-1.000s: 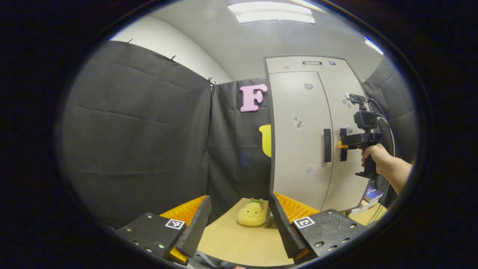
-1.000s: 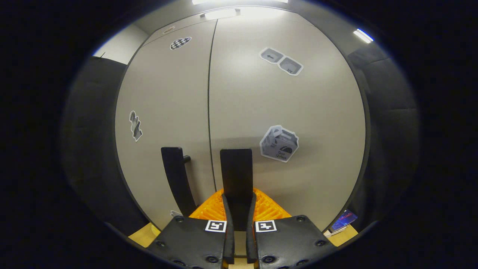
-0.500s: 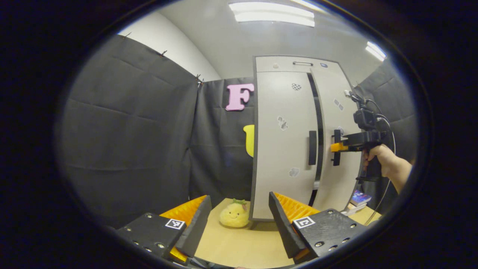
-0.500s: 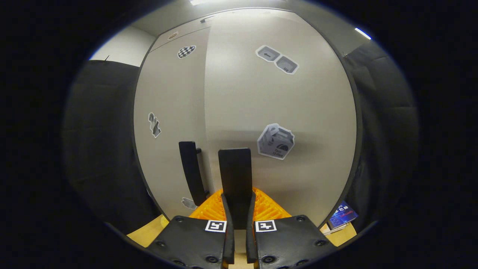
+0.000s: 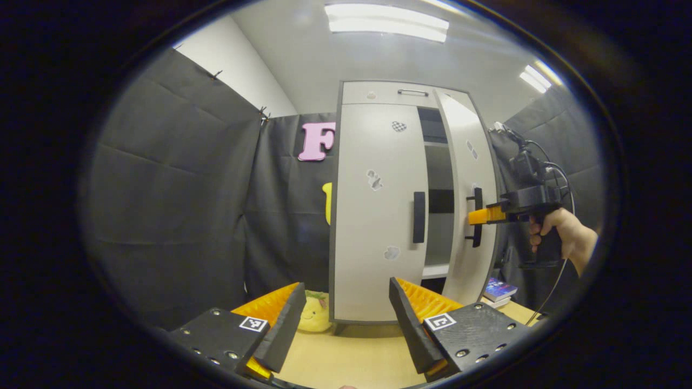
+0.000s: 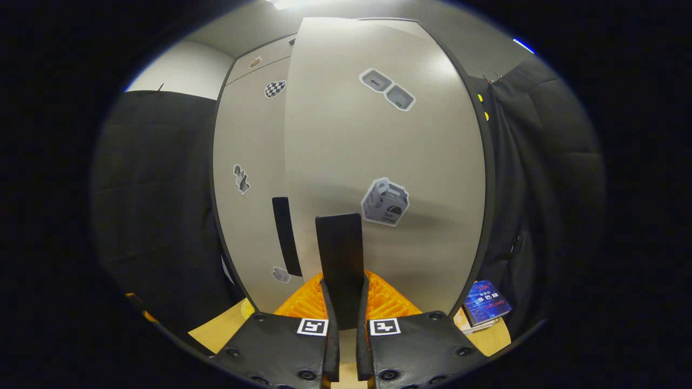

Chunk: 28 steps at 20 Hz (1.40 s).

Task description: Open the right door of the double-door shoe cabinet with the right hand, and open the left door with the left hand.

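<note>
Pale grey laminate: the double-door shoe cabinet [image 5: 378, 216] stands upright on the wooden bench [image 5: 346, 356], near the booth's back corner.

Right door [image 6: 384, 162]: swung partly outward, with dark shelves showing in the gap beside it in my left gripper view. Its black handle [image 6: 339, 259] sits between the two fingers of my right gripper [image 6: 343, 302], which are pressed in on it from both sides. From my left gripper view I see that same gripper [image 5: 478, 216], held by a hand [image 5: 562, 237], at the door's handle.

Left door [image 5: 373, 210]: flat against the cabinet front, its black handle [image 5: 419, 217] untouched.

Left gripper [image 5: 346, 319]: spread wide, nothing between its fingers, well short of the cabinet, low over the bench.

Other items: a yellow plush toy [image 5: 315, 313] at the cabinet's left foot; a blue book [image 6: 487, 308] on the bench at its right.
</note>
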Each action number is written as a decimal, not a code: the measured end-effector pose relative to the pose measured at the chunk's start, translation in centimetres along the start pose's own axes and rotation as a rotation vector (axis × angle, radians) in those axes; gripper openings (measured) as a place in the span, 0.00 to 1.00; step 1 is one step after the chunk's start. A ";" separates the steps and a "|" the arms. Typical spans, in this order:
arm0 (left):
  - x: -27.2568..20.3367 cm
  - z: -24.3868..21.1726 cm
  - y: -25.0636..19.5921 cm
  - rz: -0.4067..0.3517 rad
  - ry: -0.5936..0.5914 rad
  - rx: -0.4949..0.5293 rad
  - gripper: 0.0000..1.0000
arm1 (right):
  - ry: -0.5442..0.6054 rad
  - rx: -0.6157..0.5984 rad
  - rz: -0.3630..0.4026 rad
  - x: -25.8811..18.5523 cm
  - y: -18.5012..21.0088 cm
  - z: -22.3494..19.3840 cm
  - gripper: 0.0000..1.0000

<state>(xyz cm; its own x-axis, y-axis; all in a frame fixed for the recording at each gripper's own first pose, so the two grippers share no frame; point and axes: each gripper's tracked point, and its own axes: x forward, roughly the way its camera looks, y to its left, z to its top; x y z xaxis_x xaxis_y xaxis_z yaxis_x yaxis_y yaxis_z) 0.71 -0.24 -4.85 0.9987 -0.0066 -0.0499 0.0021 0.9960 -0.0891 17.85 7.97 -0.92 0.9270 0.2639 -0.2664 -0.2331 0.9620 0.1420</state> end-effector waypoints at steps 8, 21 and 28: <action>0.7 0.0 -5.4 -0.115 0.001 0.016 0.89 | -0.002 0.019 0.001 -4.4 -2.6 -0.5 0.13; 2.4 -0.6 -12.8 -0.266 0.020 0.005 0.89 | 0.001 -0.015 -0.052 -8.7 -7.5 -0.1 0.13; 3.2 -1.1 -14.1 -0.287 0.030 -0.011 0.89 | -0.008 -0.033 -0.077 -10.5 -10.8 -0.6 0.12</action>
<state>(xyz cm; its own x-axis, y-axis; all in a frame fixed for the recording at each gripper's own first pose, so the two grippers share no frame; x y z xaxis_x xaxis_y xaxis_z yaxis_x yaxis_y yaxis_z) 3.80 -14.36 -4.87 0.9555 -0.2905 -0.0508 0.2834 0.9521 -0.1144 10.49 -5.14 -0.24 0.9448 0.1883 -0.2681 -0.1702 0.9813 0.0896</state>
